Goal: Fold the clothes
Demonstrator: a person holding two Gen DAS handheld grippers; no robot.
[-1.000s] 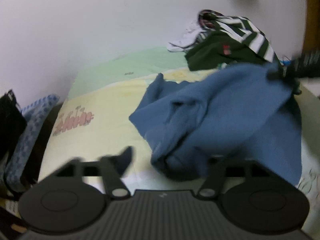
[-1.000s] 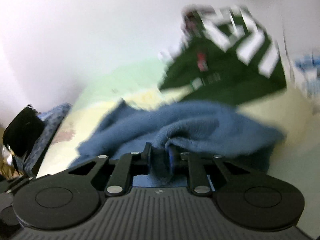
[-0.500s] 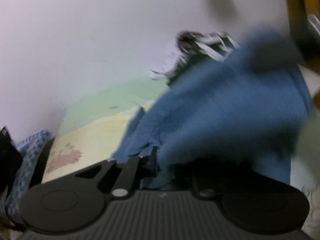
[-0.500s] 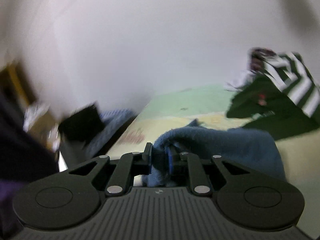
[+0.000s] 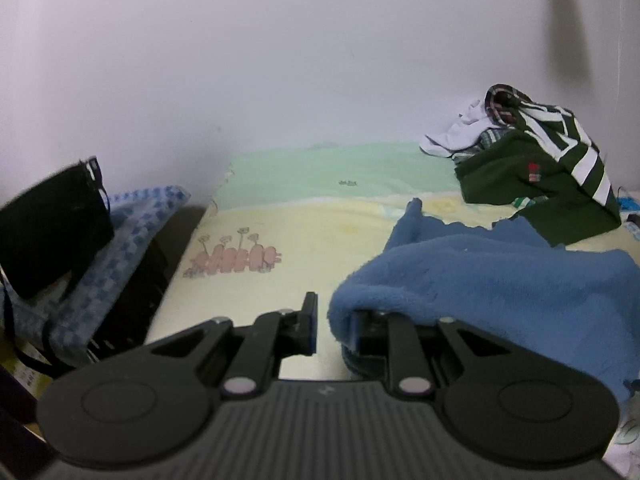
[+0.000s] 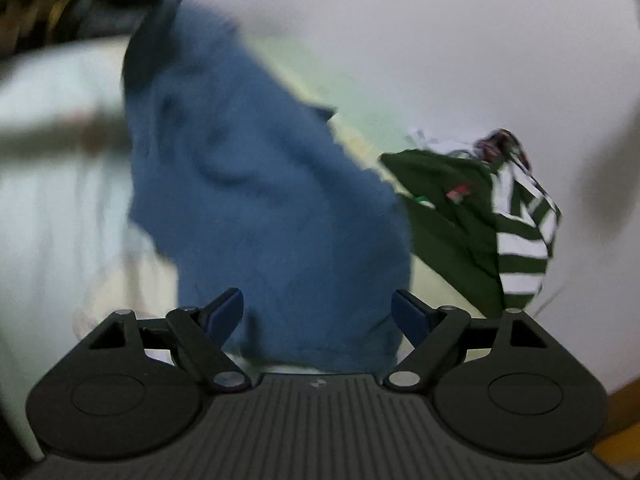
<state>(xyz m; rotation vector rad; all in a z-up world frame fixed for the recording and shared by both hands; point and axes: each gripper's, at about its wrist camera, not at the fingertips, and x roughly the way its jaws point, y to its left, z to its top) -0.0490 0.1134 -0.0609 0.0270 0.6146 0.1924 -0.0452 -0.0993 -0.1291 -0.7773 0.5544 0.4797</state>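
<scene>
A blue fleece garment [image 5: 500, 292] lies on the bed, and its near edge drapes over the right finger of my left gripper [image 5: 330, 326]. The left jaws stand a small gap apart with nothing pinched between them. In the right wrist view the same blue garment [image 6: 272, 208] lies blurred in front of my right gripper [image 6: 318, 312], whose jaws are wide open and empty. A pile of clothes with a dark green and white striped shirt [image 5: 552, 168] sits at the far right against the wall; it also shows in the right wrist view [image 6: 480, 216].
The bed sheet [image 5: 312, 208] is pale yellow and green with a pink print. A black bag [image 5: 52, 220] on a blue checked cloth [image 5: 120, 240] sits off the bed's left edge. A white wall [image 5: 280, 60] runs behind the bed.
My right gripper has opened and let go of the blue garment, then swung to a new angle. The garment has dropped onto the bed. My left gripper has closed partway.
</scene>
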